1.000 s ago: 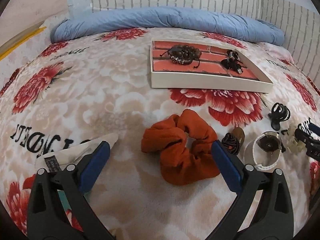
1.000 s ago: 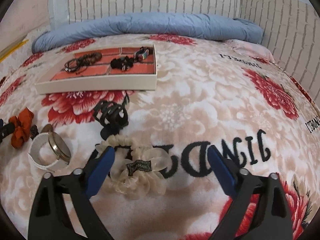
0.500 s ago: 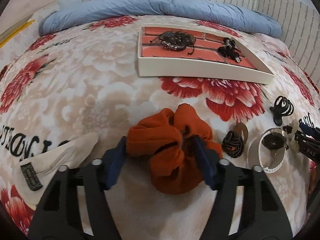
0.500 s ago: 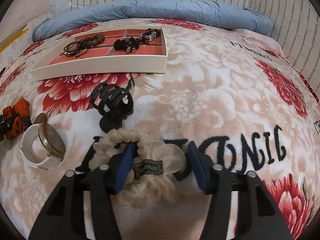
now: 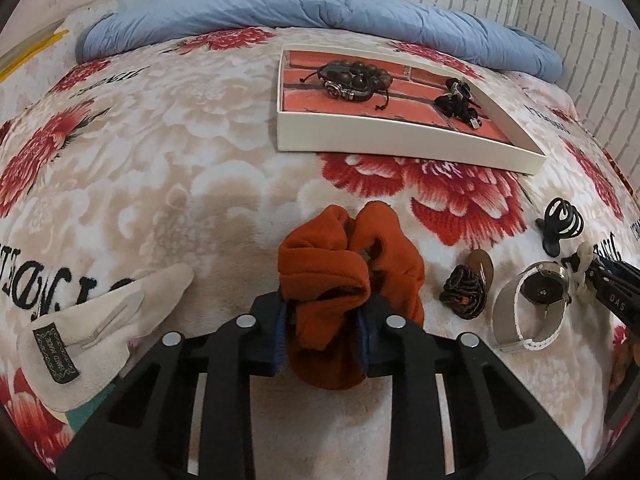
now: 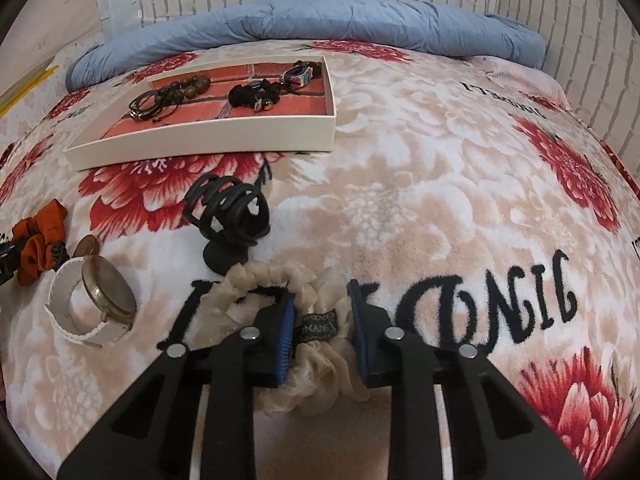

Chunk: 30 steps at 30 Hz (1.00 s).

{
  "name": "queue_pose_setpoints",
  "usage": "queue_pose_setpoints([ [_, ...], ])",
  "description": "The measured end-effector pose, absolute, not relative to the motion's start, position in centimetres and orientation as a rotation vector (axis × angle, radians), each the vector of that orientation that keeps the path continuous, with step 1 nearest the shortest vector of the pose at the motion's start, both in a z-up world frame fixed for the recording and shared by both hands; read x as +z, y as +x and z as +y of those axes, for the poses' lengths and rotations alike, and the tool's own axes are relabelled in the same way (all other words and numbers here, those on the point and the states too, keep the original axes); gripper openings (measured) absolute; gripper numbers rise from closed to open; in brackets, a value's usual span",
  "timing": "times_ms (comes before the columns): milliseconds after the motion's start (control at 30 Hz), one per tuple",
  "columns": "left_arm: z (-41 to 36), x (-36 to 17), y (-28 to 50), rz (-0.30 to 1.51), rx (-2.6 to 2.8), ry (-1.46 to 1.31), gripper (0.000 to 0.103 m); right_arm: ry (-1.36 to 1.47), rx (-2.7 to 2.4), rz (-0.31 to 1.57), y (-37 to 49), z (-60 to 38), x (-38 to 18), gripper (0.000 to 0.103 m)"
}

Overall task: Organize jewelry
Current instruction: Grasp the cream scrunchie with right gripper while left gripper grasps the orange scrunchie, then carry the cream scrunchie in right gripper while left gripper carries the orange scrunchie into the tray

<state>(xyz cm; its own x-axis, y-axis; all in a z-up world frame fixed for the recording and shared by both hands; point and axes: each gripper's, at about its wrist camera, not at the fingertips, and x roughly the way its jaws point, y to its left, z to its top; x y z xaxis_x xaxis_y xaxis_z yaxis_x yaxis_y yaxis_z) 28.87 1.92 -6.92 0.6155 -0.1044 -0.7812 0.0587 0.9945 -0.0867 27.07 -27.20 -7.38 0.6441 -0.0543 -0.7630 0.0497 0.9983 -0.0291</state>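
White tray (image 5: 400, 146) with beaded bracelets (image 5: 354, 80), black hair ties (image 5: 458, 102).

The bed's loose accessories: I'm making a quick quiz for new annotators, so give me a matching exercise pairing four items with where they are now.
Items:
1. orange scrunchie
2. cream scrunchie
3. black claw clip
4. beaded bracelet

Places:
A. inside the white tray
B. pinched in the right tongs
C. loose on the blanket, between tray and cream scrunchie
D. pinched in the left tongs

Pairs: 1-D, 2-B, 3-C, 4-A
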Motion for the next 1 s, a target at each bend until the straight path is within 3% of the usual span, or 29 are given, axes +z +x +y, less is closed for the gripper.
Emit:
queue_pose_setpoints([
  [633,2.1,-6.9,28.5,0.881,-0.091,-0.055,0.019,0.041,-0.059,0.843,26.6,-28.0,-7.1,0.021],
  [1000,1.8,-3.2,29.9,0.795,-0.154,-0.042,0.013,0.076,-0.055,0.722,27.8,-29.1,-2.1,0.021],
])
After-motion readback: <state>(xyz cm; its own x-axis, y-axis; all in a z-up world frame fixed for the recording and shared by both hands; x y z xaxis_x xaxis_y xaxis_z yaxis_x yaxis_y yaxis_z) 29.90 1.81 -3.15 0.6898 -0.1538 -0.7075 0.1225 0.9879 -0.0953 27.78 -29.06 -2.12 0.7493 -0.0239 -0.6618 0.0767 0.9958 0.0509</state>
